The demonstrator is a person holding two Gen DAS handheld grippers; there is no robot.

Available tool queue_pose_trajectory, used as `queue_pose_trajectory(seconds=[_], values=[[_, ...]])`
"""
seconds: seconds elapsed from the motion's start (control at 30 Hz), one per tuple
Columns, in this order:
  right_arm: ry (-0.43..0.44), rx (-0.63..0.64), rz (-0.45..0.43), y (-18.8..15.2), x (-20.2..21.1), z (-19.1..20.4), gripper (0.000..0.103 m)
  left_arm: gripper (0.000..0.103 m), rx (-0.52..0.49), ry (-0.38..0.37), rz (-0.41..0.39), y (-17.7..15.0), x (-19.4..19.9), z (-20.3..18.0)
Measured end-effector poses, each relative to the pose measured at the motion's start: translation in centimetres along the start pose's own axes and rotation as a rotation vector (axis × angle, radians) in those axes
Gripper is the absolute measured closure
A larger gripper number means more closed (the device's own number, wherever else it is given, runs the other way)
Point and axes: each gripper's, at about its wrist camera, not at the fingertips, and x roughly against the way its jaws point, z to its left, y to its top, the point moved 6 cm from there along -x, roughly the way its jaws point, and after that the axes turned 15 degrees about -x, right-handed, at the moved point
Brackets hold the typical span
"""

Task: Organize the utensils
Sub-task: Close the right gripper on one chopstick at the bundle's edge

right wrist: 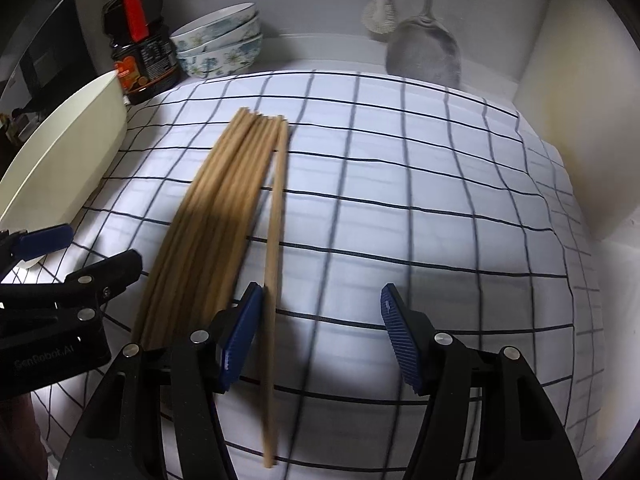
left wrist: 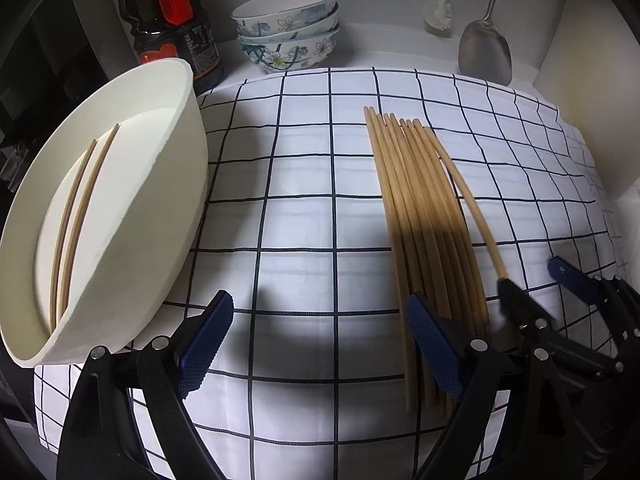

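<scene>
The right gripper (right wrist: 320, 336) hangs with jaws spread over the checked cloth (right wrist: 400, 208), one stray chopstick (right wrist: 276, 240) lying just inside its left pad (right wrist: 240, 340), beside the chopstick bundle (right wrist: 212, 216) and the left gripper (right wrist: 72, 264).

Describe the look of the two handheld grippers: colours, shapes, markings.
Both the left gripper and the right gripper have black, angular plastic linkage arms joined by round silver pins. Each finger ends in a dark blue ribbed pad. The right wrist view shows pale "GenRobot.AI" lettering on the left gripper's black body. No cables or sleeves are visible.
</scene>
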Motion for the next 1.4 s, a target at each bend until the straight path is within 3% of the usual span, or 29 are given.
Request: queue_pose_trajectory(seconds=[0.4,0.93,1.03,1.1,1.2,1.27,1.33,1.4], values=[[-0.01,-0.036,-0.005,0.4,0.2,-2.6,0.044,0.015,0.023,-0.006,0.003,-0.2,-1.1,-0.3],[0.027,0.049,-0.015,1.6,-0.9,-0.8,0.044,0.015,0.094,-0.001,-0.007,1.1,-2.6,0.2],[0.045,0.055,-0.009,2.1,-1.3,-0.7,0.044,0.024,0.097,0.005,-0.022,1.5,-2.6,0.3],[0.051,0.065,-0.013,2.2,-1.3,-0.6,0.05,0.03,0.093,0.006,-0.029,1.9,-2.6,0.2],[0.059,0.079,-0.013,2.2,-1.3,-0.2,0.058,0.044,0.076,-0.002,-0.039,2.2,-2.4,-0.3],[0.061,0.086,-0.009,2.1,-1.3,0.0,0.062,0.06,0.061,-0.009,-0.045,2.4,-2.2,-0.8],[0.065,0.099,-0.002,2.1,-1.3,0.3,0.069,0.073,0.041,-0.021,-0.046,2.5,-2.0,-1.3],[0.06,0.108,0.001,2.1,-1.2,0.5,0.088,0.086,0.019,-0.033,-0.043,2.7,-1.9,-1.7]])
